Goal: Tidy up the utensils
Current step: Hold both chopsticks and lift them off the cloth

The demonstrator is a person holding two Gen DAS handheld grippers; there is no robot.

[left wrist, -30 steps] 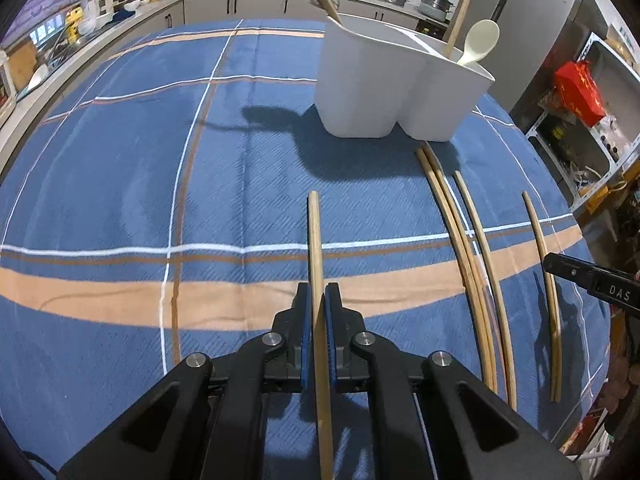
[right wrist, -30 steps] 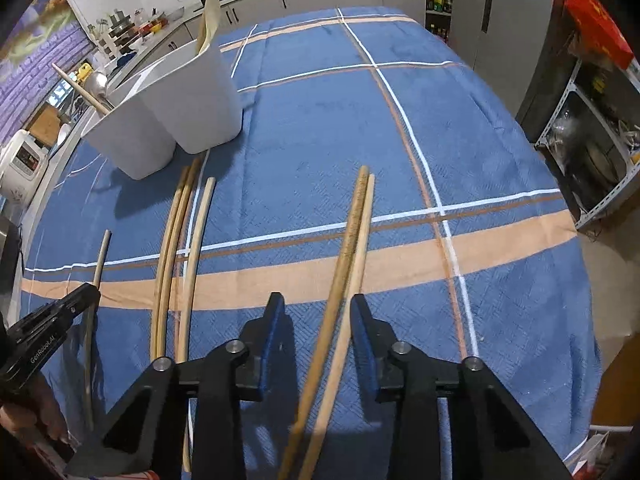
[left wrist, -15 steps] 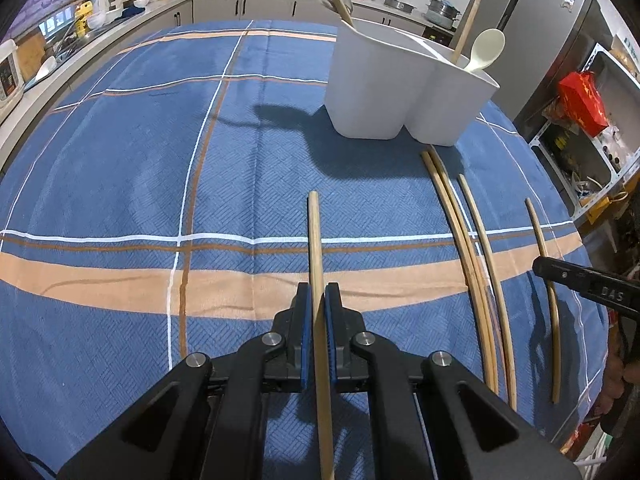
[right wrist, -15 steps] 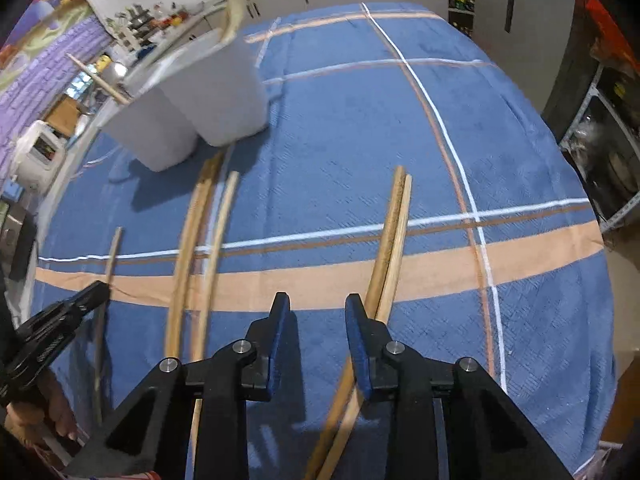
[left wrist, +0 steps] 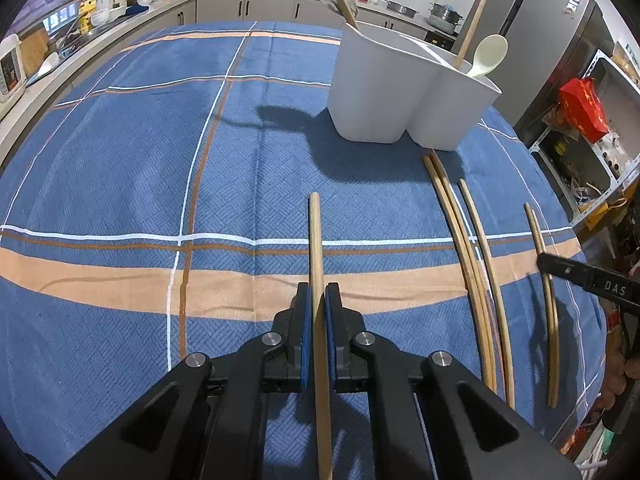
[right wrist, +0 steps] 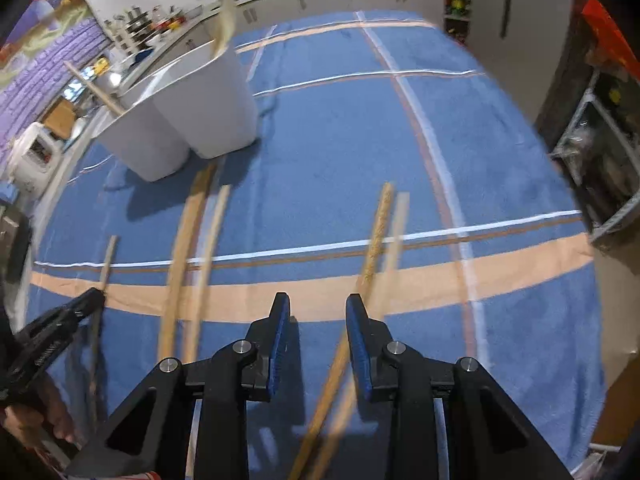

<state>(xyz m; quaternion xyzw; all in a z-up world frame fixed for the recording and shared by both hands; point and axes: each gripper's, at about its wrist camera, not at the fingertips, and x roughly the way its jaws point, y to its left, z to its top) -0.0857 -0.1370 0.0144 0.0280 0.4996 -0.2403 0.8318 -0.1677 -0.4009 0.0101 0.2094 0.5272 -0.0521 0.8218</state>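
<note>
My left gripper (left wrist: 316, 300) is shut on a wooden chopstick (left wrist: 315, 240) that points away over the blue cloth. My right gripper (right wrist: 316, 304) stands open low over a pair of chopsticks (right wrist: 378, 232); the pair runs slantwise beside and under its right finger (right wrist: 356, 320), and neither pad presses on it. The white two-part holder (left wrist: 384, 92) stands at the far right with a ladle, a wooden handle and a pale spoon (left wrist: 490, 54) in it. Three more chopsticks (left wrist: 472, 248) lie between the grippers. The right wrist view is blurred.
The checked blue cloth (left wrist: 120, 200) covers the table. A single chopstick (left wrist: 540, 248) lies near the right gripper's finger (left wrist: 576, 276). Kitchen counters run along the back and left. A fridge and a shelf with a red bag (left wrist: 582, 108) stand to the right.
The right gripper has shifted left across the pair of chopsticks, which lay between its fingers and now lies by its right finger. The left gripper keeps its chopstick in place.
</note>
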